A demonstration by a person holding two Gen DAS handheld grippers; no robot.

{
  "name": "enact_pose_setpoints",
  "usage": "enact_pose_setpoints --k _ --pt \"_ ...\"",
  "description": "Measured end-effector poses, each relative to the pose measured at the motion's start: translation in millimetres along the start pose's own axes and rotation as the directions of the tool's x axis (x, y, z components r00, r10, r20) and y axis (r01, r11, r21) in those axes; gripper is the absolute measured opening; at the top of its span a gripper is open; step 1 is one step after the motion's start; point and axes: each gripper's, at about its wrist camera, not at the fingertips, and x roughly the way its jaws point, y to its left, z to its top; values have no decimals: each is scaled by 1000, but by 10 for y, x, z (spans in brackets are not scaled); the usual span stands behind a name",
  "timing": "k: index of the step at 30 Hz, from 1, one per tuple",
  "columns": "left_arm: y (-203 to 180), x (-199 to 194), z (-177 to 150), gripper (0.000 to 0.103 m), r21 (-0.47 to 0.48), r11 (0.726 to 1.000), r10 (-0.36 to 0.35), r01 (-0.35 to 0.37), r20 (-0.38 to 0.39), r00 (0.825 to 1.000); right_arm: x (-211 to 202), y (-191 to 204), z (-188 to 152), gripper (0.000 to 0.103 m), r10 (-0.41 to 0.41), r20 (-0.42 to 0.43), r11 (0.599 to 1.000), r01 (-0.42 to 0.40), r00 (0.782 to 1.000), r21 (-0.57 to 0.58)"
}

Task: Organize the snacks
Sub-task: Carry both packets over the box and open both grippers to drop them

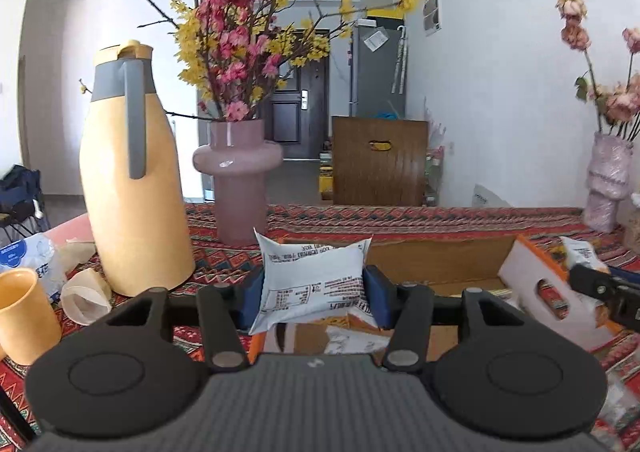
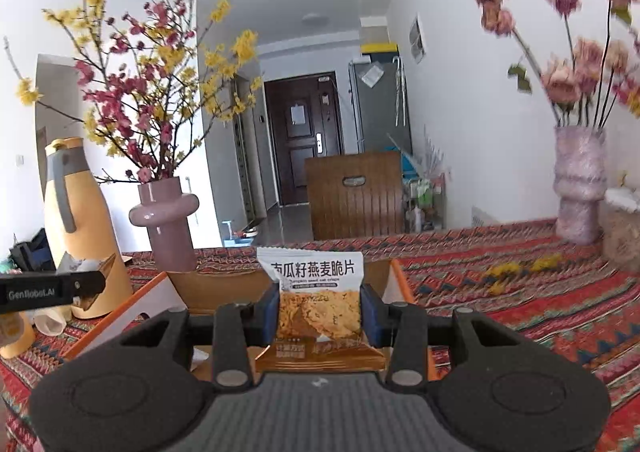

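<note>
My left gripper [image 1: 314, 292] is shut on a white snack packet [image 1: 316, 280], its printed back facing me, held upright above an open cardboard box [image 1: 436, 260]. My right gripper [image 2: 320, 310] is shut on an oat crisp snack packet [image 2: 318, 292], white on top with an orange bottom, above the same box [image 2: 224, 284]. The box has white and orange flaps [image 1: 536, 276] and more packets lie inside it [image 1: 348, 340]. The right gripper's tip shows at the right edge of the left wrist view [image 1: 604, 288]; the left gripper's finger [image 2: 52, 290] shows at the left of the right wrist view.
A yellow thermos jug [image 1: 136, 188], a pink vase with blossoms [image 1: 238, 180] and a yellow cup [image 1: 24, 316] stand left on the patterned tablecloth [image 2: 540, 292]. Crumpled paper cups [image 1: 86, 292] lie by the jug. A second pink vase [image 2: 580, 188] stands at the right. A wooden chair back [image 1: 380, 160] rises behind the table.
</note>
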Motion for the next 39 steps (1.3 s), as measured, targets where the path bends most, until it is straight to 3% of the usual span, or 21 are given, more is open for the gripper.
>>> enact_pose_setpoints --k 7,10,15,16,17,18,20,23,31,36,39 --pt "-51 44 -76 54 30 999 -26 27 -11 1000 77 -35 -112 40 2 -24 1000 -1 1000 4" --pt "-85 56 -93 60 36 999 -28 29 -23 999 103 -21 -128 40 -7 -45 1000 7 999 -4" --pt "-86 -11 -101 92 34 998 -47 47 0 999 143 -35 -130 44 -12 -69 1000 13 998 1" --pt "-81 -41 -102 98 30 998 -49 48 13 999 149 -45 -132 48 -12 -72 1000 13 997 5" --pt "-72 -67 -105 103 22 999 -48 48 28 998 148 -56 -133 59 -10 -72 1000 11 997 12" --pt "-69 -86 -110 103 18 999 -47 47 40 998 145 -65 -133 74 -13 -70 1000 14 997 16" --pt "-64 -97 -113 103 14 998 -55 55 40 998 128 -83 -135 92 -20 -61 999 22 998 25" --pt "-69 -81 -129 103 13 999 -49 49 31 998 111 -119 -136 102 -28 -48 998 30 998 47" --pt "-48 -71 -102 103 1 999 -35 35 25 999 86 -155 -142 103 -46 -30 997 48 998 62" --pt "60 -393 34 103 -32 999 -25 29 114 993 -18 -143 -96 103 -59 10 997 59 998 54" --pt "129 -600 63 103 -30 998 -42 46 128 991 -237 -104 -53 103 -45 59 999 43 997 30"
